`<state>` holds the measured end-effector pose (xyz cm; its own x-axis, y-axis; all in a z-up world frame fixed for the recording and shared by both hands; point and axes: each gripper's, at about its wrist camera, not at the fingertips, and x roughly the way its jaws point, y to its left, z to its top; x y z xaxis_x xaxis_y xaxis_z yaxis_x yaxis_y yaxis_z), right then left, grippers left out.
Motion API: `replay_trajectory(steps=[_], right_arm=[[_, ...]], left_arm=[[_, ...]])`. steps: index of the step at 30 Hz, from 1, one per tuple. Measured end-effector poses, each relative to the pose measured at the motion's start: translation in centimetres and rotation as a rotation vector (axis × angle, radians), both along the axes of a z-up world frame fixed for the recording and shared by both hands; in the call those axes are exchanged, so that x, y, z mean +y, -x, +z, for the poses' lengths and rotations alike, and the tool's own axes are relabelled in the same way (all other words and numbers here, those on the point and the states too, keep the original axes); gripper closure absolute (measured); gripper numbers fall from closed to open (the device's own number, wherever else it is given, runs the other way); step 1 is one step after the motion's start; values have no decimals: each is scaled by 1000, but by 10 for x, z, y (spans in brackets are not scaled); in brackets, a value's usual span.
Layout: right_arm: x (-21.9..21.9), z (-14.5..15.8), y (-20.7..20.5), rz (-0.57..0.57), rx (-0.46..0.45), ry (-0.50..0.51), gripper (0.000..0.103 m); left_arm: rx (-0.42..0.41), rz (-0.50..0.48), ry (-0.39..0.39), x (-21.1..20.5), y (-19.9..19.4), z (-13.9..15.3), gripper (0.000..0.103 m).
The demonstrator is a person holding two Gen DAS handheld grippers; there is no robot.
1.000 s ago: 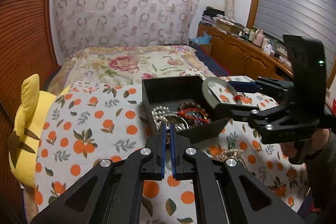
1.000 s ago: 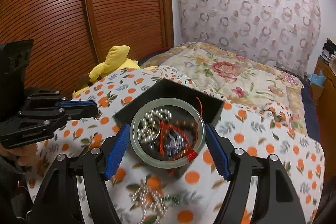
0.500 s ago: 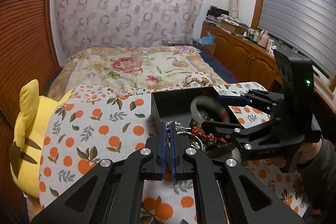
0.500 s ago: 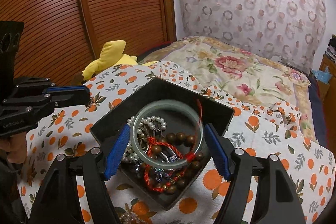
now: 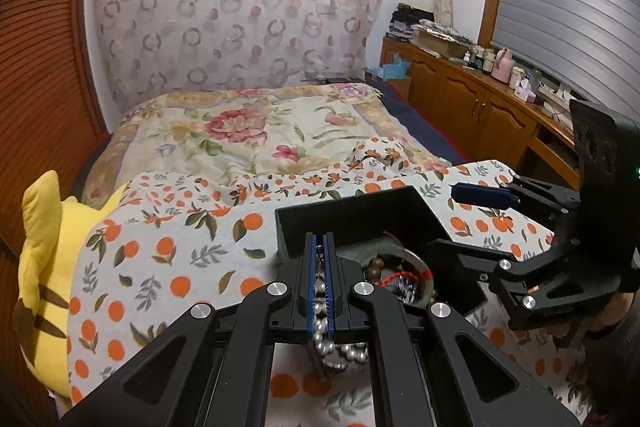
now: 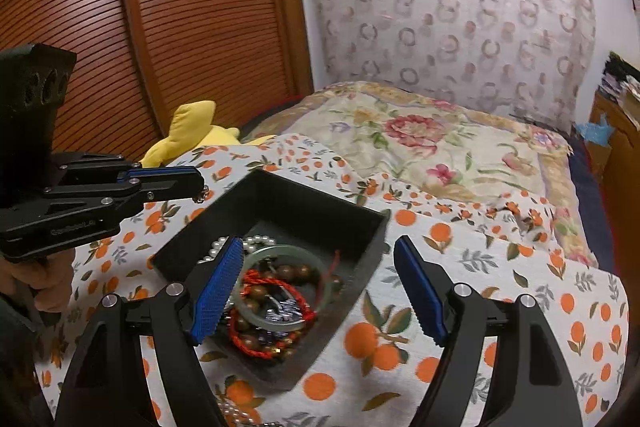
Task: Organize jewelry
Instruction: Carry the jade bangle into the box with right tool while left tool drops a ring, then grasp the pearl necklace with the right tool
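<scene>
Bed covered with an orange-print cloth (image 6: 440,267); a floral quilt (image 6: 420,143) lies beyond it toward the ring-patterned curtain (image 6: 460,7)

Black open box (image 6: 304,203) sits on the cloth. Inside: pale green jade bangle (image 6: 276,323) lying flat on the heap, brown wooden-bead bracelet (image 6: 296,271), red cord bracelet (image 6: 260,277), white pearl strand (image 6: 256,241) at the box's left inner side

Right gripper (image 6: 320,291): jaws wide apart, having just spread further, nothing between the pads. Left blue pad (image 6: 218,291) hangs over the box interior just beside the bangle; right pad is outside the box, over the cloth. Bangle rests in the box, free of both pads

Left gripper (image 5: 320,267): jaws closed tight on a silver bead strand (image 5: 340,353); beads show between the blue pads and hang in a loop below them, over the cloth at the box's near-left side. In the right wrist view it (image 6: 198,183) is level at the box's far-left corner, a small bit of the strand dangling at its tip

A few more pearls (image 6: 234,409) lie on the cloth at the near edge, outside the box

Yellow plush toy (image 5: 44,267) at the left edge of the bed, against the slatted wooden door (image 6: 140,27). Wooden cabinets (image 5: 472,115) along the right wall, clutter on top

A hand (image 6: 44,279) grips the left gripper's handle
</scene>
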<state>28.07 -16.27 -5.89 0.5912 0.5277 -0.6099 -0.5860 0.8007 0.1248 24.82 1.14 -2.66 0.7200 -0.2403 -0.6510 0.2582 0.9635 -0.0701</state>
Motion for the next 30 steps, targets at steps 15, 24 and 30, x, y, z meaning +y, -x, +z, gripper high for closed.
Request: replay_trajectory(steps=[15, 24, 30], right_arm=[[-8, 5, -6, -29, -9, 2, 23], [-20, 26, 15, -56, -40, 3, 23], [-34, 25, 47, -84, -42, 15, 23]], left_arm=[[-10, 11, -19, -12, -10, -2, 65], [-39, 42, -4, -2, 27, 5, 21], [-44, 54, -19, 0, 56, 5, 13]])
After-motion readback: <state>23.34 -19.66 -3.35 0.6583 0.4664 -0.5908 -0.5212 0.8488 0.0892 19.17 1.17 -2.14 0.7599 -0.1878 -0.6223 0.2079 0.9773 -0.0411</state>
